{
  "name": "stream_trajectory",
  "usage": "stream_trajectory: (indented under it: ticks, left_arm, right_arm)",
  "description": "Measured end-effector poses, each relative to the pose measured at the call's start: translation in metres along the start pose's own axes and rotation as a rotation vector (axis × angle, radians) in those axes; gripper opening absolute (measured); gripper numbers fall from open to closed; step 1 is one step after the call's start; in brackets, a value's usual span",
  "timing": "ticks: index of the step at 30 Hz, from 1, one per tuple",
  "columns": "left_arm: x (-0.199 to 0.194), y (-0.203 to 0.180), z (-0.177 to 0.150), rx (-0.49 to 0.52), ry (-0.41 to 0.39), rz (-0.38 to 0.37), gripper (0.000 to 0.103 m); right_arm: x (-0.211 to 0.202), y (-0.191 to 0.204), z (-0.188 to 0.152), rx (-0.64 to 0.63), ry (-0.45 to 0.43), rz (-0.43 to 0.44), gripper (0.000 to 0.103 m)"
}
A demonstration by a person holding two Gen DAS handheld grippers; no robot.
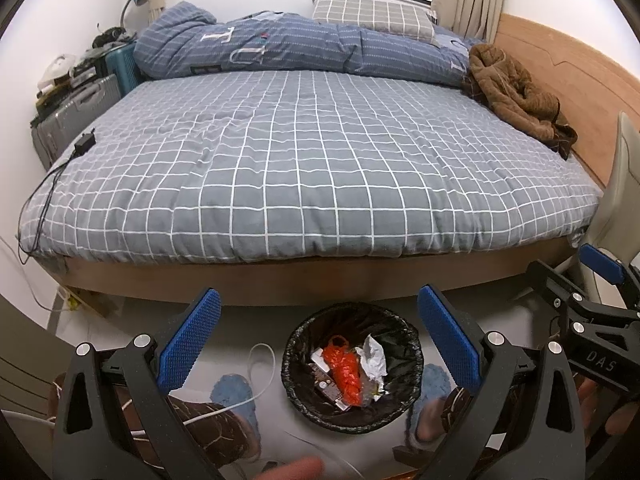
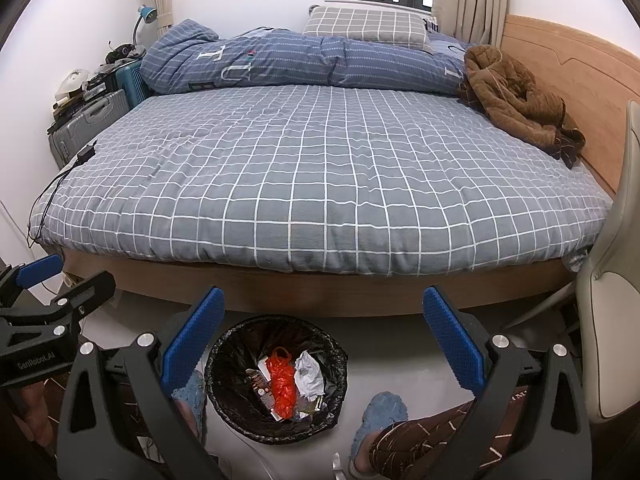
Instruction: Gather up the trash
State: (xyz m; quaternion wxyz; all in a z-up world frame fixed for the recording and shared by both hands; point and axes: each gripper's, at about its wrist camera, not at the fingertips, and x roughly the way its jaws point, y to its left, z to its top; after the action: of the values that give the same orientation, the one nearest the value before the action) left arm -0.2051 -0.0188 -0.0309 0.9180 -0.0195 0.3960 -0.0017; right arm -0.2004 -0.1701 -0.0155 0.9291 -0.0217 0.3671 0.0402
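A bed [image 1: 304,152] with a grey checked cover is filling most of both views, a brown jacket [image 1: 516,92] lying at its right edge by the headboard. On the floor just in front of the bed's near edge, a black-lined trash bin [image 1: 352,366] is sitting with an orange bag [image 1: 346,372] and crumpled paper [image 1: 374,356] inside. The left gripper [image 1: 320,344] and right gripper [image 2: 324,340] are hanging above it, fingers spread wide, holding nothing.
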Motion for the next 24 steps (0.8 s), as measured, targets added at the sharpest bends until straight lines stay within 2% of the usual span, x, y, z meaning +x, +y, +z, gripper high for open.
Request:
stream_trajectory:
  ticks: [24]
  left_arm:
    - [0.0007, 0.0012, 0.0009, -0.009, 0.010, 0.010, 0.097]
  right_arm:
    - [0.0006, 0.0008, -0.0009, 0.002, 0.000, 0.002, 0.095]
